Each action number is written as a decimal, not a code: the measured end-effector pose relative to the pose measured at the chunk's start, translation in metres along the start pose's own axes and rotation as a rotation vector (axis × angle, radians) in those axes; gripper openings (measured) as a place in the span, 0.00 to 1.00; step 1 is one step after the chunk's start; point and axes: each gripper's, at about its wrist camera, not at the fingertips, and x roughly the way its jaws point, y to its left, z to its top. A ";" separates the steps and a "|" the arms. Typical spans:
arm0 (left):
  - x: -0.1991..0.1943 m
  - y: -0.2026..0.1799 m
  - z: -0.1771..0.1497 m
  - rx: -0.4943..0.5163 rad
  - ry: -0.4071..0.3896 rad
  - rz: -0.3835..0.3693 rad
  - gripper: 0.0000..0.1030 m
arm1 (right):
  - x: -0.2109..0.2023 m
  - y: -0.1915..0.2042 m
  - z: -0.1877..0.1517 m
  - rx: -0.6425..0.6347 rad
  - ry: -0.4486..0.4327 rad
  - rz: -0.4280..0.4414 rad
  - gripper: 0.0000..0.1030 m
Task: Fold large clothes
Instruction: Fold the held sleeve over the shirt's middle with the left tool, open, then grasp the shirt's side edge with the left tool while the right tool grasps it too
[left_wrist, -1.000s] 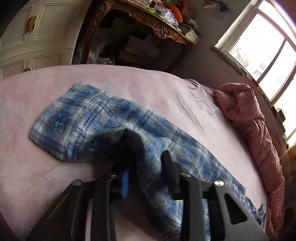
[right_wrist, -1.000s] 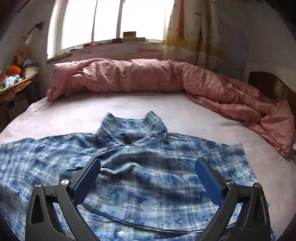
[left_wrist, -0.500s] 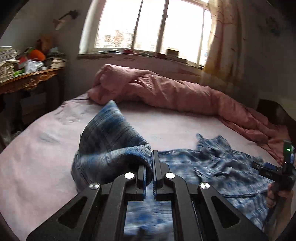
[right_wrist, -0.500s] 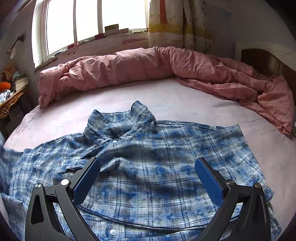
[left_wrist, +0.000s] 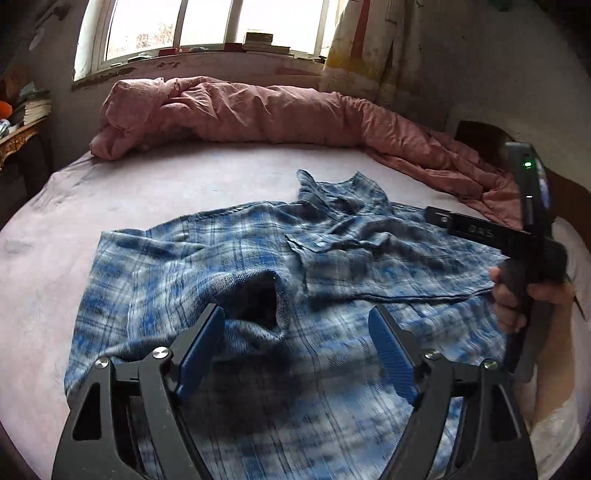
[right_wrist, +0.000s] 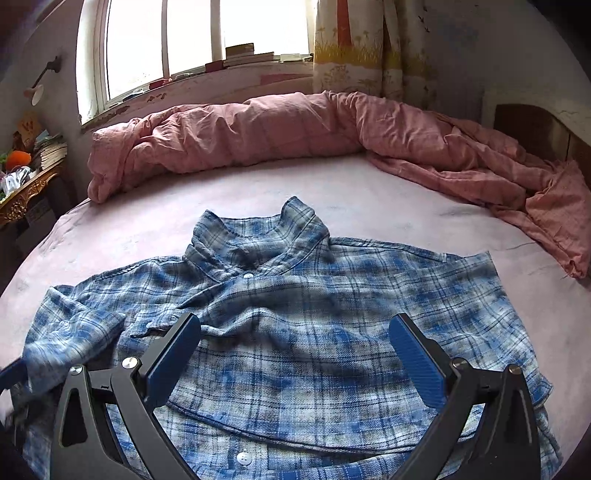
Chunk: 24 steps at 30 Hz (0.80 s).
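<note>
Shirt: a blue plaid shirt (right_wrist: 295, 332) lies front up on the bed, collar pointing away from both grippers, body spread under and ahead of them.
Collar: the collar (right_wrist: 258, 236) stands slightly raised, straight ahead of the right gripper and well beyond its fingertips.
Sleeve: the sleeve (left_wrist: 177, 295) is folded in over the shirt's body; its open cuff (left_wrist: 266, 302) lies just ahead of the left gripper's left finger, apart from the pad.
Left gripper: the left gripper (left_wrist: 297, 350) hangs over the shirt, its jaws opening and already wide; only flat cloth shows in the gap below them and neither pad presses on it.
Right gripper: the right gripper (right_wrist: 295, 354) hovers above the shirt's chest, jaws spread wide, gripping nothing; the cloth lies beneath it.
Hand: a hand (left_wrist: 517, 295) grips the right gripper's handle, to the right of the left gripper and over the shirt's edge.
Bed: the pink sheet (right_wrist: 369, 199) stretches out beyond the shirt on every side.
Quilt: a crumpled pink quilt (right_wrist: 295, 125) is bunched along the far edge of the bed, curving down to the right, well apart from the shirt.
Window: a bright window (right_wrist: 207, 40) sits beyond the quilt, with books on its sill.
</note>
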 end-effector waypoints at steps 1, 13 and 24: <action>-0.010 -0.001 0.000 -0.017 -0.004 -0.003 0.77 | -0.001 0.001 0.000 0.000 -0.002 0.004 1.00; -0.022 0.092 -0.001 -0.294 -0.087 0.222 0.77 | -0.042 0.032 0.005 -0.057 -0.046 0.186 1.00; 0.009 0.097 -0.052 -0.257 0.072 0.309 0.62 | -0.042 0.079 -0.011 -0.146 0.003 0.373 0.67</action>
